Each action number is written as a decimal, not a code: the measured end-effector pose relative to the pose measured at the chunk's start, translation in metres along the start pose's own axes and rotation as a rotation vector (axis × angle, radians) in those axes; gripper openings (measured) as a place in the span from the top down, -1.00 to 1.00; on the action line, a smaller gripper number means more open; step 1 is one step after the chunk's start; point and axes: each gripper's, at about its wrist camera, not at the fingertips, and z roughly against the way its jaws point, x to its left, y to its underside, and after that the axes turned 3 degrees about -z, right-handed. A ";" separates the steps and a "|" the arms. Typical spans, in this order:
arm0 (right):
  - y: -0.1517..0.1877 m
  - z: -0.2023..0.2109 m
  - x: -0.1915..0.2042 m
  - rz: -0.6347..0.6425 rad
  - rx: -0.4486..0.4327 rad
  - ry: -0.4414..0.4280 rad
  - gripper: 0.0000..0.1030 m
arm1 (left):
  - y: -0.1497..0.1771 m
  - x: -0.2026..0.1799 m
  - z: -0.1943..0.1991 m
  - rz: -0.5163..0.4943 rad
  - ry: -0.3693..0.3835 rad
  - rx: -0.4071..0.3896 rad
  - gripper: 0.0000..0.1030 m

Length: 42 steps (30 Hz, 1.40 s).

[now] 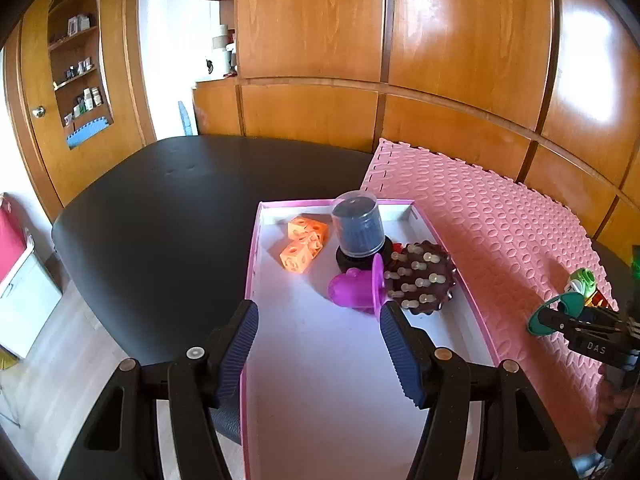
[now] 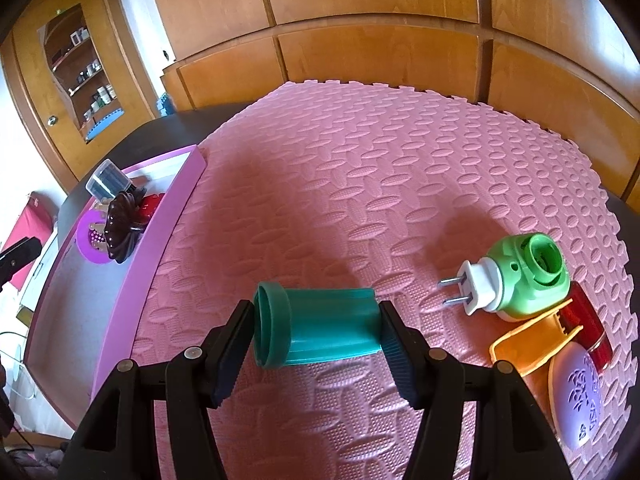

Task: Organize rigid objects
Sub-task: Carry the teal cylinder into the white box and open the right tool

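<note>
A pink-rimmed white tray point(image 1: 250, 268) lies on the black table point(image 1: 160, 220). In it are two orange cubes point(image 1: 304, 242), a dark cylinder under a clear cap point(image 1: 357, 226), a purple plastic piece point(image 1: 354, 290) and a brown studded brush point(image 1: 422, 278). My left gripper point(image 1: 318, 312) hovers over the tray's near half, open, with nothing between its fingers. My right gripper point(image 2: 316, 314) is shut on a teal cup point(image 2: 320, 332) lying sideways, one pad at its rim and one at its base, over the pink foam mat point(image 2: 360, 160). The left wrist view shows that gripper point(image 1: 560, 318) at far right.
On the mat to the right of the cup lie a green plug-in device with a white plug point(image 2: 520, 276), an orange clip point(image 2: 528, 344), a red piece point(image 2: 588, 328) and a lilac disc point(image 2: 580, 400). Wooden cabinets point(image 2: 380, 56) stand behind the table.
</note>
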 end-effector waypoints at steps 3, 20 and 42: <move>0.001 0.000 0.001 -0.002 -0.004 0.015 -0.21 | 0.003 0.004 0.001 0.008 0.002 0.002 -0.24; -0.010 0.016 0.031 0.012 -0.023 0.025 -0.21 | 0.015 0.034 0.001 0.074 0.000 0.002 -0.25; -0.019 0.008 0.178 0.269 0.019 -0.311 -0.21 | 0.025 0.066 0.002 0.134 -0.047 0.007 -0.25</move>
